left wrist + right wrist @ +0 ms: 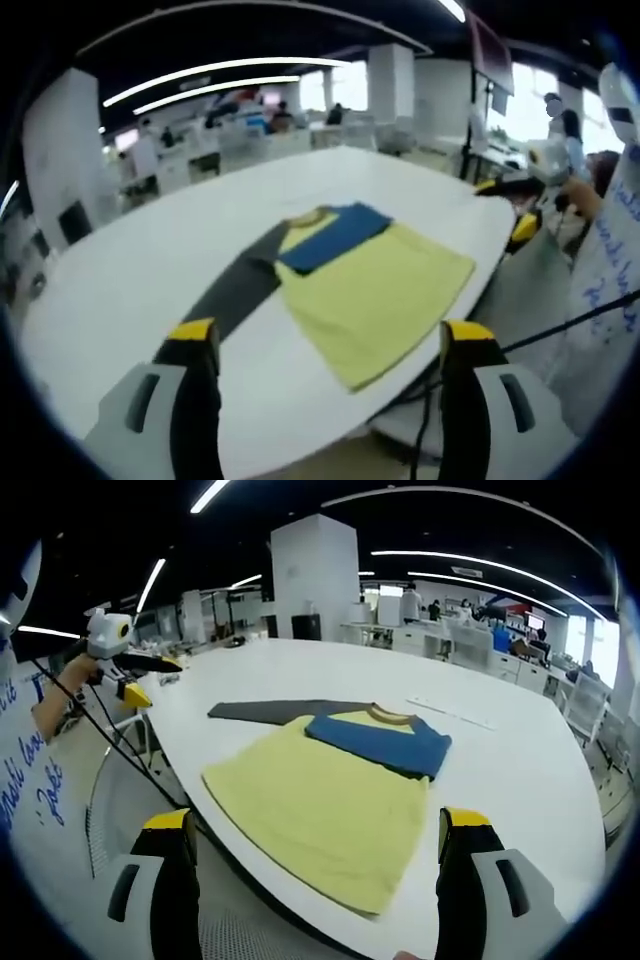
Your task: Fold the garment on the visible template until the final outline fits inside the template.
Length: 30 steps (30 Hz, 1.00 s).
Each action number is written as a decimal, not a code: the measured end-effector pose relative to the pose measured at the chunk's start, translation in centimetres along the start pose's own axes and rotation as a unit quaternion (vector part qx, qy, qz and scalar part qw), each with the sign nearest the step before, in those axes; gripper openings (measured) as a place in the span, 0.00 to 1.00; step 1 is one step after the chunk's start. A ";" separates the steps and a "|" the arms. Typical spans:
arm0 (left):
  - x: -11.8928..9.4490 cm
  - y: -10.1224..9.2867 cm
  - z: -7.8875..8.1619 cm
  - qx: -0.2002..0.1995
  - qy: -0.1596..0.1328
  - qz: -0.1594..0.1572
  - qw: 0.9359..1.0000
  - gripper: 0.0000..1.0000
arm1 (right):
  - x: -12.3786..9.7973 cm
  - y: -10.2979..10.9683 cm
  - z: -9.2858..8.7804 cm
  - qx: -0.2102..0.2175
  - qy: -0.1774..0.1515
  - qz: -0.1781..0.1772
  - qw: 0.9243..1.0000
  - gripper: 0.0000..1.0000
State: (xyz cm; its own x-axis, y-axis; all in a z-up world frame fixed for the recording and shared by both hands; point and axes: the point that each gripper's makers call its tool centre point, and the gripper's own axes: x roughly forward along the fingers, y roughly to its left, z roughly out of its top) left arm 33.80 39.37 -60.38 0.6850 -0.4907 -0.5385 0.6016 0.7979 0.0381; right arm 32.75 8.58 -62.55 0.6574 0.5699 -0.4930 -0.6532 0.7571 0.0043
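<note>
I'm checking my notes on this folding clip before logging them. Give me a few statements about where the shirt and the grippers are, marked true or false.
1. The shirt lies on a white table. True.
2. One sleeve is folded across the chest. True: the blue sleeve lies over the yellow body.
3. The grey sleeve is folded in too. False: it lies stretched out flat on the table.
4. The right gripper is clamped on the hem. False: its fingers stand apart, holding nothing.
5. The left gripper is open. True.
6. The shirt's body is red. False: it is yellow.
</note>
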 end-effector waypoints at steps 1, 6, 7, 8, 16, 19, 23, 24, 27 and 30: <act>0.0 0.2 -0.2 0.000 0.002 0.000 1.000 0.87 | 0.0 0.0 0.0 0.000 0.000 0.000 1.000 1.00; -0.2 1.1 -0.3 -0.015 -0.007 0.002 1.000 0.86 | 0.0 0.2 0.2 0.005 -0.005 0.003 1.000 1.00; -0.2 1.3 -0.3 -0.019 -0.010 0.000 1.000 0.86 | 0.0 0.2 0.2 0.004 -0.003 0.002 1.000 1.00; -0.2 1.4 -0.3 -0.023 -0.010 -0.001 1.000 0.85 | 0.0 0.2 0.1 0.002 0.000 0.001 1.000 1.00; -0.1 4.3 -0.7 -0.039 -0.012 0.015 0.999 0.83 | 0.0 -0.1 0.2 0.001 0.000 -0.009 1.000 1.00; 0.1 5.6 -1.2 -0.042 -0.005 0.024 0.999 0.80 | -0.1 -0.2 0.4 0.002 -0.003 -0.013 1.000 1.00; 0.2 7.0 -1.8 -0.053 0.000 0.031 0.998 0.78 | -0.3 -0.2 0.6 0.003 -0.008 -0.019 1.000 1.00; 0.3 7.3 -1.9 -0.058 -0.004 0.031 0.998 0.77 | -0.3 -0.2 0.5 0.003 -0.008 -0.020 1.000 1.00; 0.6 8.5 -2.6 -0.068 0.001 0.035 0.997 0.76 | -0.4 -0.2 0.4 0.005 -0.007 -0.022 1.000 1.00; 1.1 9.5 -3.0 -0.110 -0.006 0.033 0.993 0.75 | -0.5 -0.1 0.2 0.007 -0.003 -0.024 1.000 1.00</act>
State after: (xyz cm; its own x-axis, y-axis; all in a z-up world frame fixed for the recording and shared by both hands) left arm 39.03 47.49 -63.14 0.7258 -0.4377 -0.5307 0.4520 0.8850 -0.1117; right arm 32.62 8.30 -62.11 0.6900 0.5352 -0.4873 -0.6160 0.7877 -0.0070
